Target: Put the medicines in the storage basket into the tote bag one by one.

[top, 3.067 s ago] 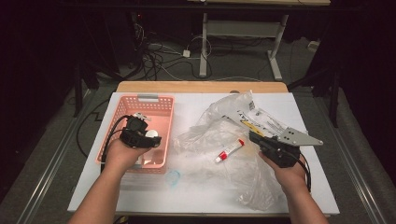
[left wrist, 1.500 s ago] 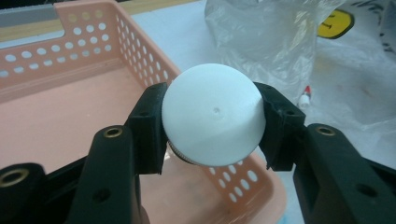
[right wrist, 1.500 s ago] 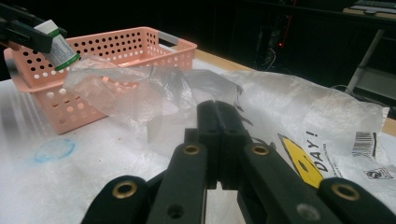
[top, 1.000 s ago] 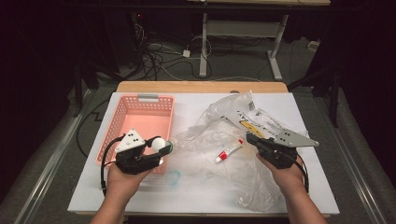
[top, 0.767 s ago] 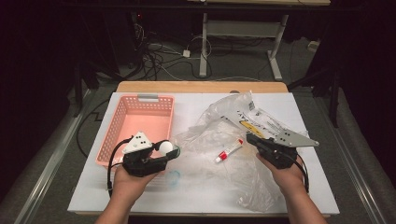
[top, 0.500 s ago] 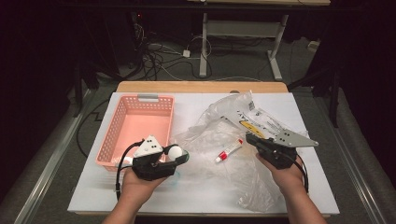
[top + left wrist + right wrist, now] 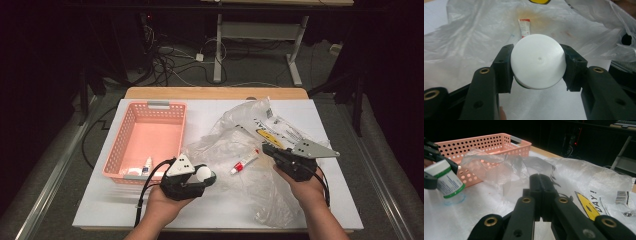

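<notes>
My left gripper (image 7: 206,176) is shut on a small white bottle (image 7: 203,173) with a white cap and a green band, held just above the table, right of the pink basket's front corner. In the left gripper view the cap (image 7: 538,60) sits between both pads (image 7: 503,67), and a red-and-white tube (image 7: 524,27) lies beyond it on the clear plastic bag (image 7: 474,37). The right gripper view has the same bottle (image 7: 447,181) at its left. My right gripper (image 7: 265,148) rests on the bag (image 7: 260,125), jaws shut together (image 7: 540,180); no item shows between them.
The pink perforated basket (image 7: 112,150) stands at the left with a small dropper bottle (image 7: 148,165) in its near corner. The crumpled bag with a yellow print (image 7: 586,210) covers the table's right half. The tube (image 7: 244,162) lies between my two grippers.
My left gripper has carried the white bottle from over the basket's front edge to the right, toward the plastic bag, sinking a little. The right gripper has stayed where it was.
</notes>
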Demonstrator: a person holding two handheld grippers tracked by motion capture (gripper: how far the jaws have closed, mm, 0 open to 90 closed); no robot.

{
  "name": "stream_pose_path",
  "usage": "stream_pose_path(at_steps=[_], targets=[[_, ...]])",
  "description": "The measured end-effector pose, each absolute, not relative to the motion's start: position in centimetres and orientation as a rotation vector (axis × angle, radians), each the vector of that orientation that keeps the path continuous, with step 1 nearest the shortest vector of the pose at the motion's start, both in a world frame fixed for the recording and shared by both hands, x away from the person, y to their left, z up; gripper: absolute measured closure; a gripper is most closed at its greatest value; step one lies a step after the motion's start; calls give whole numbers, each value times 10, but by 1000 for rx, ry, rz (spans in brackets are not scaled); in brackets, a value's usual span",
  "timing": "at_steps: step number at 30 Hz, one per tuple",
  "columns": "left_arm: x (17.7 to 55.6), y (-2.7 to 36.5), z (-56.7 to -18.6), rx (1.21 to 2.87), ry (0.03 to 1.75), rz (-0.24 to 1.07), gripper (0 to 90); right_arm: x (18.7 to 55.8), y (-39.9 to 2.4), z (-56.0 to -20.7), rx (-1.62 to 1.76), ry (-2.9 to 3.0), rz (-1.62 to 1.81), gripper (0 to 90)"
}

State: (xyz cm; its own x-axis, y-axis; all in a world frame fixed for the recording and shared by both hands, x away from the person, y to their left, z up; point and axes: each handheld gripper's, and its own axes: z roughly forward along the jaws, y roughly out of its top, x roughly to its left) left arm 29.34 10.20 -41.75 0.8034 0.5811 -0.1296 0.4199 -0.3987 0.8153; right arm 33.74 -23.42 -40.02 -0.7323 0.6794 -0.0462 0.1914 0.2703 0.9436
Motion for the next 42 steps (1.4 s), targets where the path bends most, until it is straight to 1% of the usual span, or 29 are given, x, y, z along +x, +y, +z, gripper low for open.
stream_pose_path(at_steps=[10,20,32,39,42], targets=[[295,88,-430,2084,727,217,488,337,-236,-399,785,2093,1471,900],[294,76,-434,2095,706,217,487,337,-235,-400,791,2095,1469,900],[314,33,-437,2101,669,213,487,337,-236,-397,786,2084,1484,900],[328,10,-440,2102,661,238,487,337,-236,-396,778,2081,1488,900],[334,-1,-442,2098,656,224,487,337,-236,-396,778,2081,1490,900]])
